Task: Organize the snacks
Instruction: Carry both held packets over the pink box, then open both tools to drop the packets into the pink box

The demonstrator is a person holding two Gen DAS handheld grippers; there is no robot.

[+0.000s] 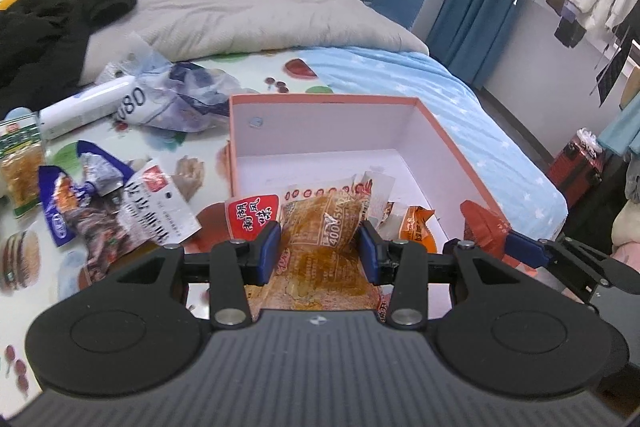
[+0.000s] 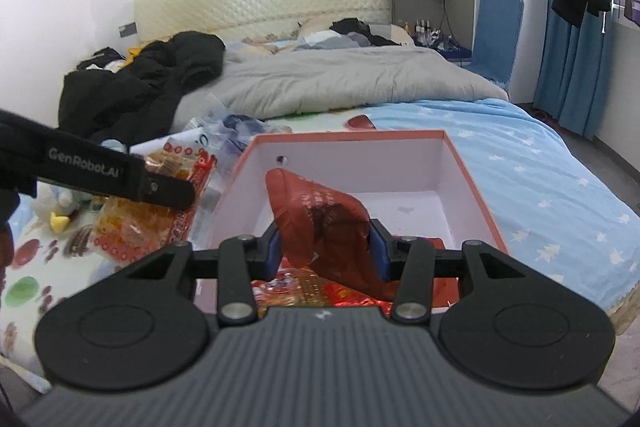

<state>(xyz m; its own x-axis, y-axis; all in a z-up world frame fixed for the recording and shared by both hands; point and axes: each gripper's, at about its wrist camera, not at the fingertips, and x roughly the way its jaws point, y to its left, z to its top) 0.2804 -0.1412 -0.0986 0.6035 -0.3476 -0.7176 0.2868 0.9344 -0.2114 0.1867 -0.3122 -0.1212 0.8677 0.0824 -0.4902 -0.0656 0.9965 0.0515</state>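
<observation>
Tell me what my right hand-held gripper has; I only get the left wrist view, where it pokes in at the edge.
Observer: The right hand-held gripper is shut on a dark red snack bag, pinched between both pads.
Operator: Is it over the box yet?
Observer: Yes, the bag hangs in front of the open pink-rimmed box, above its near end.
Operator: Anything under it in there?
Observer: A shiny red and gold packet lies in the box just below the bag.
Operator: Can you see my left one from there?
Observer: Yes, the left hand-held gripper reaches in from the left, with its clear orange snack packet outside the box's left wall.
</observation>
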